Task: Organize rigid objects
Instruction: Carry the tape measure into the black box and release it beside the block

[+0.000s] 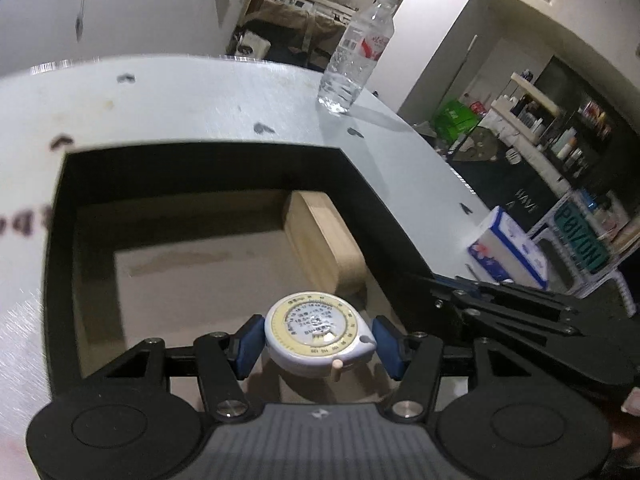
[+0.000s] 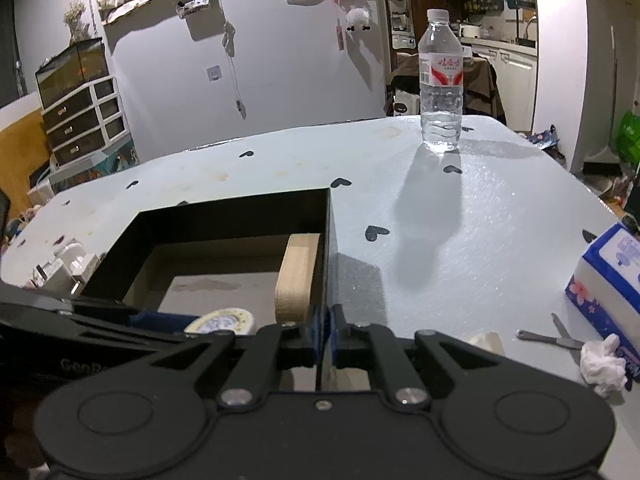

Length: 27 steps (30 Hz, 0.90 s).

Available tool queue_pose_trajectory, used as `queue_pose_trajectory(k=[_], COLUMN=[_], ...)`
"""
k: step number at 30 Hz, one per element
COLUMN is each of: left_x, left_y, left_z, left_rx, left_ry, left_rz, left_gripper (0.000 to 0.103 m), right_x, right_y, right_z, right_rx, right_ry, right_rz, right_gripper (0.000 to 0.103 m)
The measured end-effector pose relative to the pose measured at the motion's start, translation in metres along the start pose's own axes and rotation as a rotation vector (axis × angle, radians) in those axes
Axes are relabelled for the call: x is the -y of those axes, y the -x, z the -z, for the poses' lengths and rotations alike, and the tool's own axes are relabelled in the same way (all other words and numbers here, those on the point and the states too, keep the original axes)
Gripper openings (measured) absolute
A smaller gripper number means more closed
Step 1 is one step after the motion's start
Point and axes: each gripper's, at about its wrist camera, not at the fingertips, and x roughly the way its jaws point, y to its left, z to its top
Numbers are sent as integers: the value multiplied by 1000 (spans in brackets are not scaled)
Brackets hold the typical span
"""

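A round white tape measure with a yellow ring sits between the blue pads of my left gripper, which is shut on it just above the floor of a black open box. A pale wooden block lies inside along the box's right wall. In the right wrist view my right gripper is shut on the near end of that right wall, with the wooden block and the tape measure to its left.
A clear water bottle stands at the far side of the light blue table. A blue and white tissue box, a small metal tool and a crumpled tissue lie at the right.
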Motion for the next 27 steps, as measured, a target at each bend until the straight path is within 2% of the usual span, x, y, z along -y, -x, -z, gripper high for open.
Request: queue_pose_trajectory(k=[4, 7, 12, 18, 23, 24, 26, 27], left_x=[-5, -8, -4, -4, -12, -12, -10, -9], left_y=[-1, 1, 10, 17, 17, 17, 19, 19], left_z=[3, 4, 6, 4, -4, -6, -10, -11], left_rx=[-17, -25, -7, -10, -72, -78, -83, -93], left_ry=[29, 37, 5, -22, 0, -14, -57, -71], left_rz=[63, 71, 72, 69, 92, 87, 49, 39], left_gripper=[64, 76, 81, 81, 82, 79, 64, 54], right_x=[3, 5, 4, 4, 5, 5, 6, 6], right_y=[0, -1, -1, -1, -1, -2, -1, -1], right_z=[0, 0, -1, -1, -1, -1, -1, -1], right_rx=[-3, -4, -5, -6, -10, -10, -11, -11], right_ry=[-17, -30, -33, -36, -40, -40, -37, -37], right_rz=[-15, -24, -26, -26, -29, -29, -29, -30], right_gripper=[7, 7, 7, 8, 8, 8, 8, 8])
